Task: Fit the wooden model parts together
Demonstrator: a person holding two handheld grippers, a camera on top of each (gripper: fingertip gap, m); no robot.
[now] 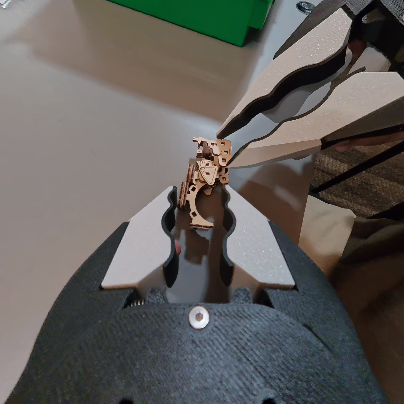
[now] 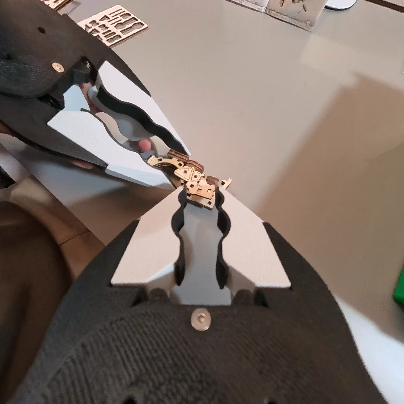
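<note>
A small wooden model (image 1: 205,175) of laser-cut pieces is held in the air above the table between both grippers. My left gripper (image 1: 199,189) is shut on its curved, notched lower piece (image 1: 196,205). My right gripper (image 1: 225,150) comes in from the upper right and is shut on the model's upper flat pieces with square holes. In the right wrist view, my right gripper (image 2: 201,188) clamps the flat piece (image 2: 200,192), and the left gripper (image 2: 178,169) holds the curved end from the upper left. The model's far side is hidden.
A green box (image 1: 196,17) stands at the back of the pale table (image 1: 76,131); its corner shows in the right wrist view (image 2: 397,288). A punched-out wooden sheet (image 2: 113,28) and a printed leaflet (image 2: 290,13) lie farther off. The table edge and carpet (image 1: 349,175) are on the right. My two grippers' fingertips are within a few centimetres of each other.
</note>
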